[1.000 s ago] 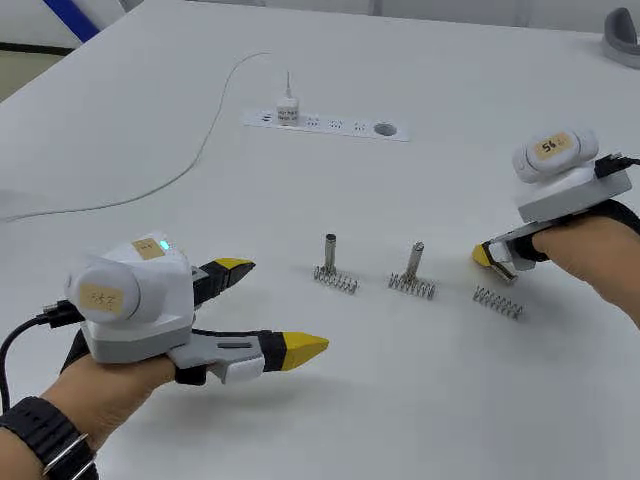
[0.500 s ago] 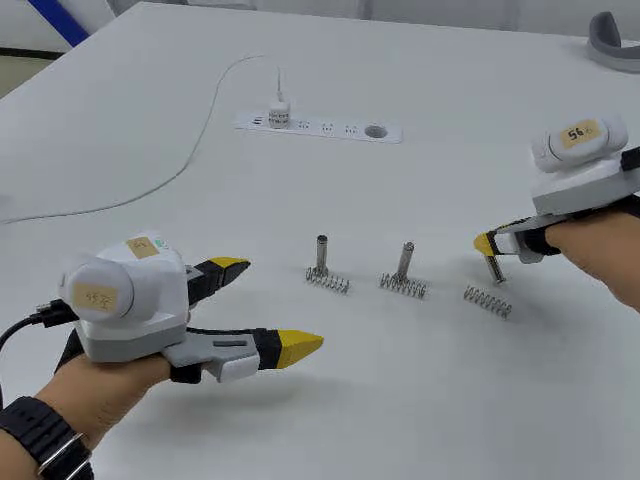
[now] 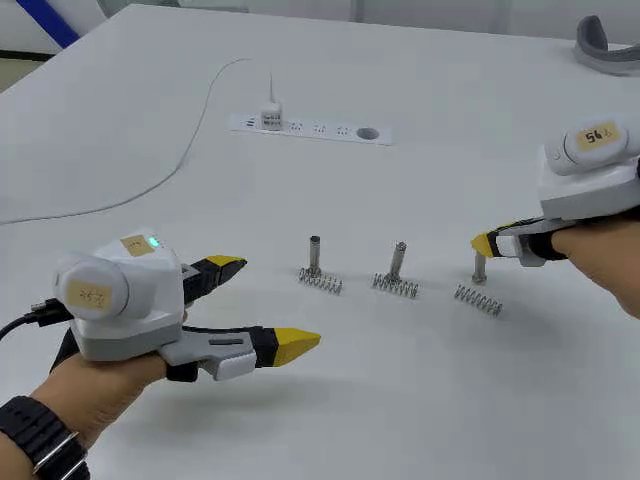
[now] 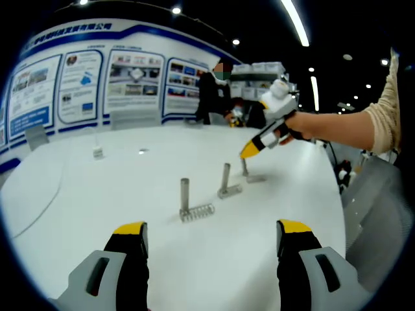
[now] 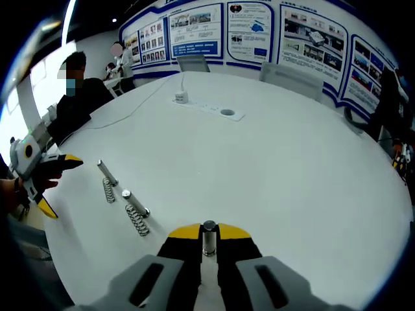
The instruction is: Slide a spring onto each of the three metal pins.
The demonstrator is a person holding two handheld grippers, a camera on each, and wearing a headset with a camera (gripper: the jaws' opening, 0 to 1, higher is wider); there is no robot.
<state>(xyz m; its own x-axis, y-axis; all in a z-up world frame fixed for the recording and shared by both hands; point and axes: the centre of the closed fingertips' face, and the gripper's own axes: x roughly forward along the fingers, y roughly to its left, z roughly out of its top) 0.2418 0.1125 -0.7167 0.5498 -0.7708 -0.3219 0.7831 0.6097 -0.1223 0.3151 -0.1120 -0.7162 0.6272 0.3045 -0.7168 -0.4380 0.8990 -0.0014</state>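
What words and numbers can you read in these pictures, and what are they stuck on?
"54", second digit unsure: tan sticker on the right gripper, which holds a metal pin.
Too blurred to read: the tan stickers on the left gripper.
Too small to read: the wall posters and the blue header line above them.

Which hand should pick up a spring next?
Probably left. The left gripper is open and free, facing the leftmost spring. The right gripper is busy, shut on the right pin.
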